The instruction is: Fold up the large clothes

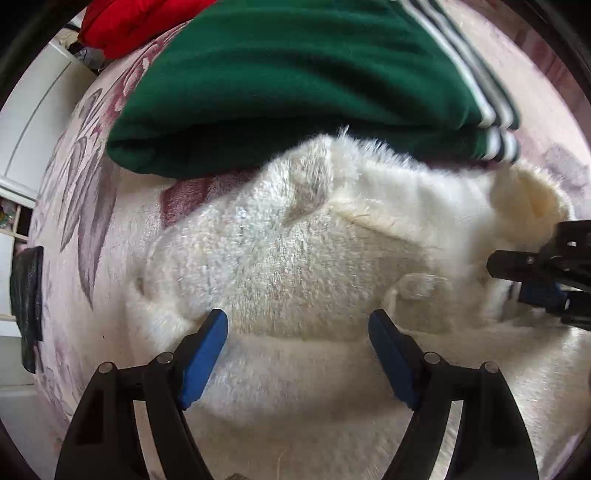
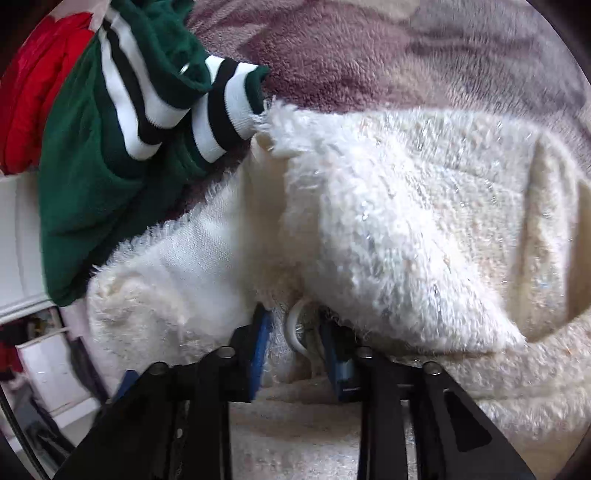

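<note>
A fluffy white garment (image 1: 295,266) lies bunched on a flowered blanket (image 1: 85,155). My left gripper (image 1: 297,332) is open, its blue pads spread over the garment's near part, nothing between them. My right gripper (image 2: 293,332) is shut on a fold of the white garment (image 2: 388,229), with a white button or ring showing between the pads. The right gripper also shows at the right edge of the left wrist view (image 1: 535,266), pressed into the garment's right side.
A folded green garment with white stripes (image 1: 295,74) lies just beyond the white one, also in the right wrist view (image 2: 103,147). A red garment (image 1: 129,22) lies behind it. White furniture (image 1: 33,122) and a dark object (image 1: 27,299) are at the left.
</note>
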